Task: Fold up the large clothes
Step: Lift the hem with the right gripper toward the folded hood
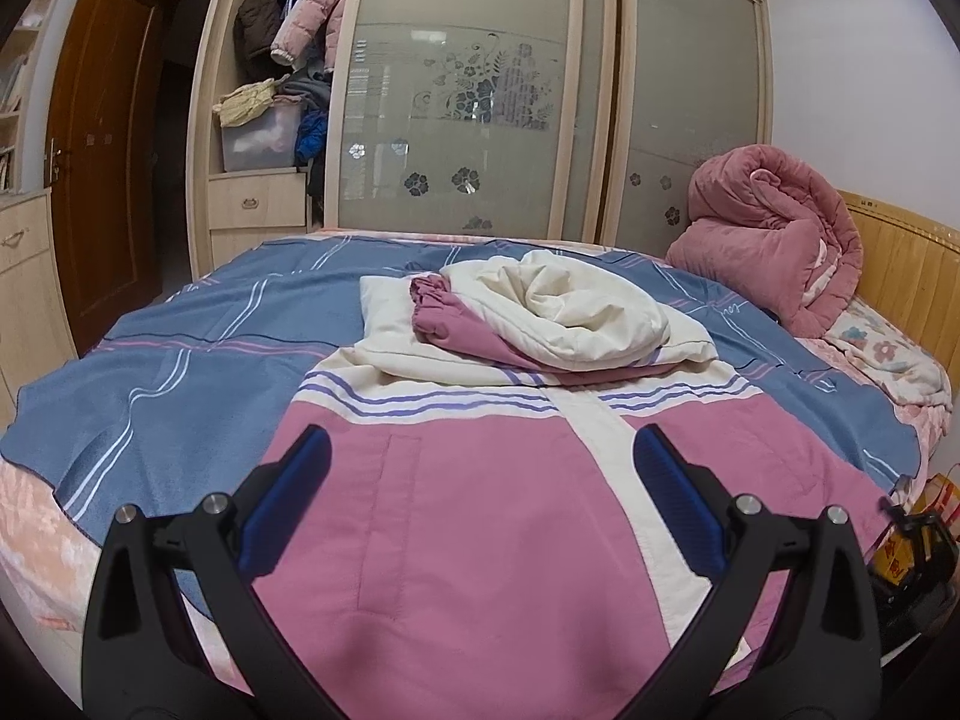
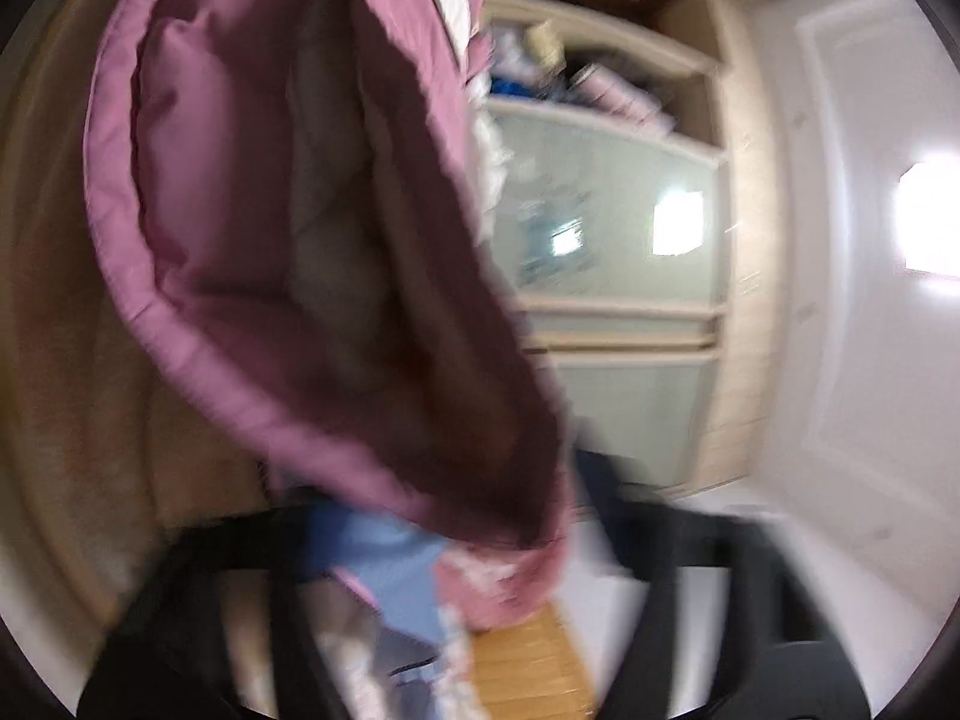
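Our left gripper [image 1: 480,498] hovers wide apart and empty over the pink-and-cream padded jacket [image 1: 480,540] filling the lower centre of the frame, on the blue striped bedspread [image 1: 180,372]. In the blurred right view, our right gripper [image 2: 480,576] seems clamped on a pink fold, so we judge a fold is mid-swing; next we lay it flat.

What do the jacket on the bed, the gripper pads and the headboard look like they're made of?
Jacket: matte woven shell, likely padded; it puffs softly and shows stitched seams. Left gripper pads: blue, probably rubber or ribbed plastic, with fine ridges visible. Headboard: light wood or wood-look slats with a slight sheen; which one is unclear.
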`<action>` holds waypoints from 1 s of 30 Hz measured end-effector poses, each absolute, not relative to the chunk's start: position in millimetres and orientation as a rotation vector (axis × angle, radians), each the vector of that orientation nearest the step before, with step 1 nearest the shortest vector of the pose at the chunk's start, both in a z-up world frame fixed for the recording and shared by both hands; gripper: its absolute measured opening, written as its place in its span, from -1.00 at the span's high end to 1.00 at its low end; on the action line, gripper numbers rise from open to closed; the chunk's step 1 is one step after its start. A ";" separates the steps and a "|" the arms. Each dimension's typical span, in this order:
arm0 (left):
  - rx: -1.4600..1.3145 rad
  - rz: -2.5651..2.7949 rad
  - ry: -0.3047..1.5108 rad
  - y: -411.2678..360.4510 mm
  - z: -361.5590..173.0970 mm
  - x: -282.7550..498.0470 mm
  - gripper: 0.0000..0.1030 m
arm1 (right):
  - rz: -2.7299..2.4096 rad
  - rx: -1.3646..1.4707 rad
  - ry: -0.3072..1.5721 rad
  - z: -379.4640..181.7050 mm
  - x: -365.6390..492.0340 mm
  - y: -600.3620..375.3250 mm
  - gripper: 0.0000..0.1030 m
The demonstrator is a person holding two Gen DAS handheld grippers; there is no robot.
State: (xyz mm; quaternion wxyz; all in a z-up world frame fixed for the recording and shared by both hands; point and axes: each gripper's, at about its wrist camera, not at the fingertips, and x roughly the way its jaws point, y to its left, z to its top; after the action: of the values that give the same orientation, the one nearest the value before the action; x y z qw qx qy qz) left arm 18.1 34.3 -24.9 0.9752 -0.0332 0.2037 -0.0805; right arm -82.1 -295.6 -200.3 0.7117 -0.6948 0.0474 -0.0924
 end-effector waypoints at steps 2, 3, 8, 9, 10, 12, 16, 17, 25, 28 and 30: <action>-0.071 -0.165 0.412 35.7 -24.0 18.1 -0.96 | -0.148 -1.462 0.188 -182.6 -81.6 -295.7 0.82; -0.071 -0.165 0.408 36.0 -23.2 17.4 -0.96 | -0.139 -1.420 0.203 -173.2 -81.2 -295.0 0.83; -0.061 -0.170 0.372 39.8 -18.2 12.0 -0.96 | -0.094 -1.066 0.306 -93.7 -72.4 -298.5 0.89; -0.062 -0.177 0.355 41.8 -15.9 9.2 -0.96 | -0.089 -1.017 0.313 -79.9 -70.5 -299.8 0.89; -0.062 -0.186 0.339 42.8 -13.6 6.2 -0.96 | -0.078 -0.958 0.327 -61.8 -66.4 -301.1 0.89; -0.057 -0.217 0.283 46.8 -6.0 -3.5 -0.96 | -0.045 -0.865 0.370 -35.1 -56.8 -304.7 0.88; 0.014 -0.273 0.163 53.1 7.5 -30.9 -0.96 | 0.047 -0.676 0.441 24.0 -24.1 -295.9 0.88; 0.036 -0.286 0.139 55.9 10.2 -39.9 -0.96 | 0.062 -0.642 0.454 28.0 -13.3 -299.9 0.88; 0.701 -0.315 0.200 40.7 -36.0 -111.5 -0.96 | 0.132 -0.336 0.435 40.8 30.7 -315.8 0.88; 1.010 -0.258 0.240 34.2 -81.8 -128.0 -0.96 | 0.144 -0.305 0.428 35.0 31.7 -316.5 0.88; 1.067 -0.257 0.277 37.0 -98.3 -131.3 -0.96 | 0.151 -0.283 0.413 38.9 32.0 -315.5 0.88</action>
State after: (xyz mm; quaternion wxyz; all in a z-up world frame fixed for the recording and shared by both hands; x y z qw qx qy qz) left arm -131.3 37.0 -98.3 0.8442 0.5053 0.1311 -0.1219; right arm 32.0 -315.5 38.9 0.9660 -0.1401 0.2043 0.0745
